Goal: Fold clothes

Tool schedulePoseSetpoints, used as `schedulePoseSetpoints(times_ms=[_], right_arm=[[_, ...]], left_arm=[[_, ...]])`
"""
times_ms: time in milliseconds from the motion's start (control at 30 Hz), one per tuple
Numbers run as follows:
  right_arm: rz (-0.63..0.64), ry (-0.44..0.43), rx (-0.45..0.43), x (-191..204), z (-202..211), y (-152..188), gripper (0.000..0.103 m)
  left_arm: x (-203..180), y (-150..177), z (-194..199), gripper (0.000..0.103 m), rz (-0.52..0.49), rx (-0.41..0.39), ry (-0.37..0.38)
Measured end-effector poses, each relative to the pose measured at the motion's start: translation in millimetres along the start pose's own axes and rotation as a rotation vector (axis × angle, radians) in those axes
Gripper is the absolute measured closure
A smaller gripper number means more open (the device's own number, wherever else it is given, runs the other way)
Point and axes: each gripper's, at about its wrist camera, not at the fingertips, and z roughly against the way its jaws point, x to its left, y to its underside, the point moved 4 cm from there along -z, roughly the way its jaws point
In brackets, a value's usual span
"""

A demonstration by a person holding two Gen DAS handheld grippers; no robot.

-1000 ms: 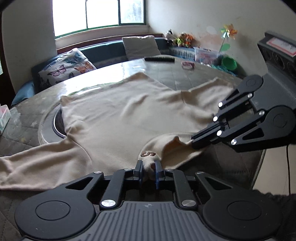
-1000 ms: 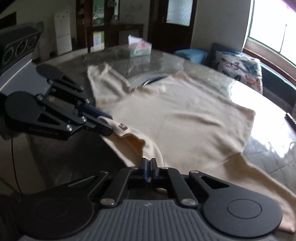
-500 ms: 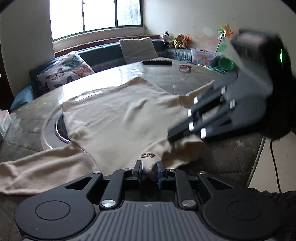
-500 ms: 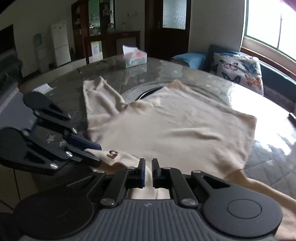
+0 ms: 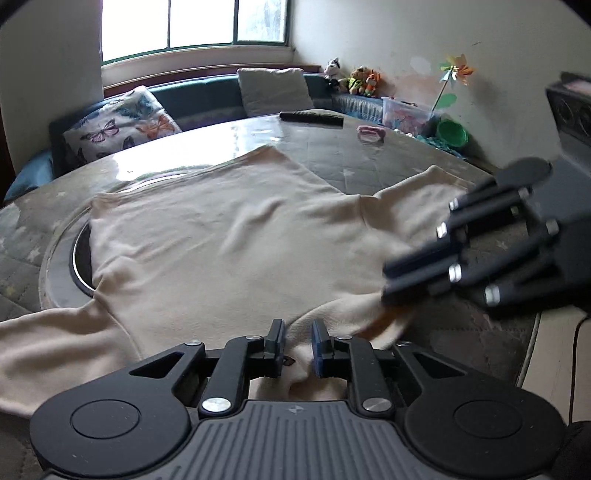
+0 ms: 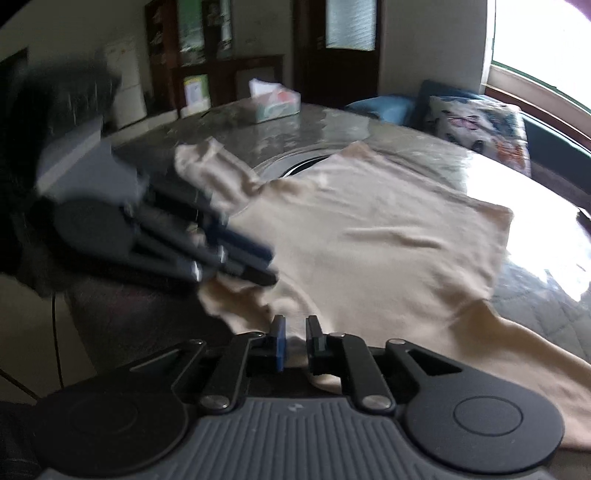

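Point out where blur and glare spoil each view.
Left wrist view: the right claw is smeared by motion; the window is blown out, and the table shines beyond the shirt. Right wrist view: the left claw is badly blurred; glare whitens the table at right.

Around you, a bright window (image 5: 192, 22) lights a teal bench (image 5: 199, 98) with a butterfly cushion (image 5: 122, 123), while a dark cabinet (image 6: 221, 81) lines the far wall.
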Motion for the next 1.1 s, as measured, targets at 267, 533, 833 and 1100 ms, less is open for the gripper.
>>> schedulePoseSetpoints(times_ms=[267, 533, 833, 1100], right_arm=[[-0.131, 0.057, 0.013, -36.1, 5.4, 19.2, 0.086], [-0.155, 0.083, -0.003, -43.2, 29.3, 30.6, 0.085], [-0.263, 0.169, -0.001, -74.5, 27.0, 50.1, 0.085], [-0.336, 0.268, -0.029, -103.3, 50.8, 67.3, 0.085]], left_arm=[[-2.4, -3.3, 9.0, 0.086, -0.028, -0.002, -0.011], [-23.1, -37.4, 9.5, 0.085, -0.073, -0.073, 0.01], [-57.6, -43.5, -33.2, 0.085, -0.092, -0.019, 0.08], [-75.6, -35.4, -46.9, 0.086, -0.12, 0.011, 0.109]])
